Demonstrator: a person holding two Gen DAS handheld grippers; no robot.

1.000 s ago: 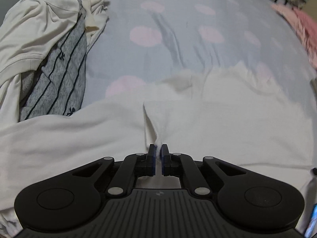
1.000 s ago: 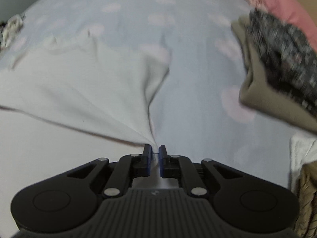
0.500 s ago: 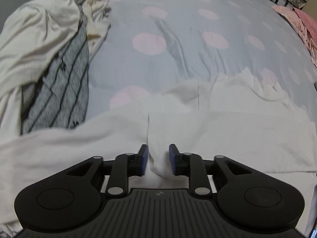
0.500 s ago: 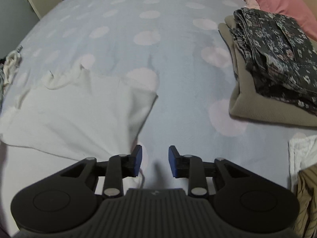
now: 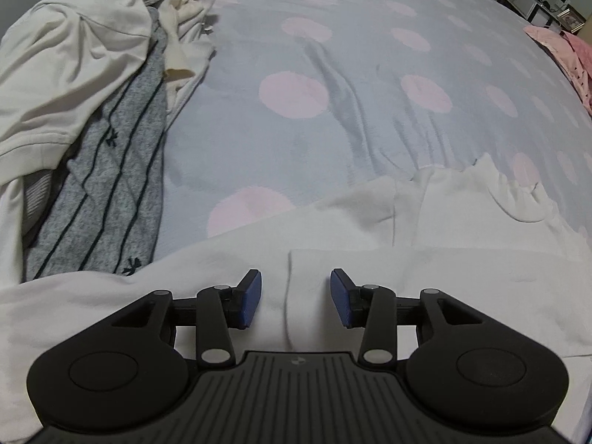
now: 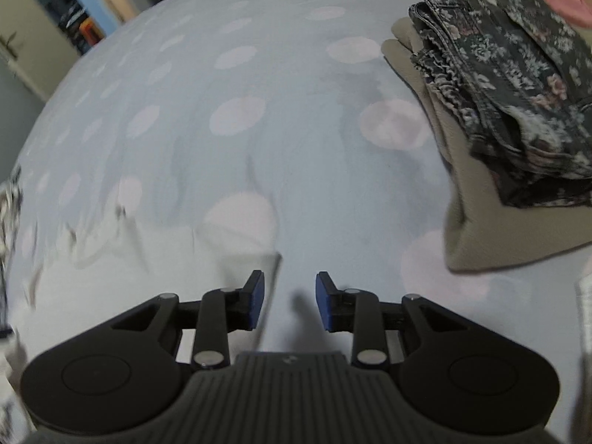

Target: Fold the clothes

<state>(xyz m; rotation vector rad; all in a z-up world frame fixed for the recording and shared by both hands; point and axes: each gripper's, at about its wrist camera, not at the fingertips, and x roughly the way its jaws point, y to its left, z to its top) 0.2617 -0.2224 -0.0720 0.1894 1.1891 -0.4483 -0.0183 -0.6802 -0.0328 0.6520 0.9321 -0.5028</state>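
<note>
White garment: lying flat on the bed's near side, long axis running left–right. Left gripper hovering open over its vertical crease; right gripper hovering open at its right edge, holding nothing

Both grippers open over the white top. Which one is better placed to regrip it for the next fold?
Left, likely. The left gripper is open right over a raised crease of the white top, cloth between its fingers. The right gripper straddles the top's side edge, with mostly bare bedsheet ahead.
</note>
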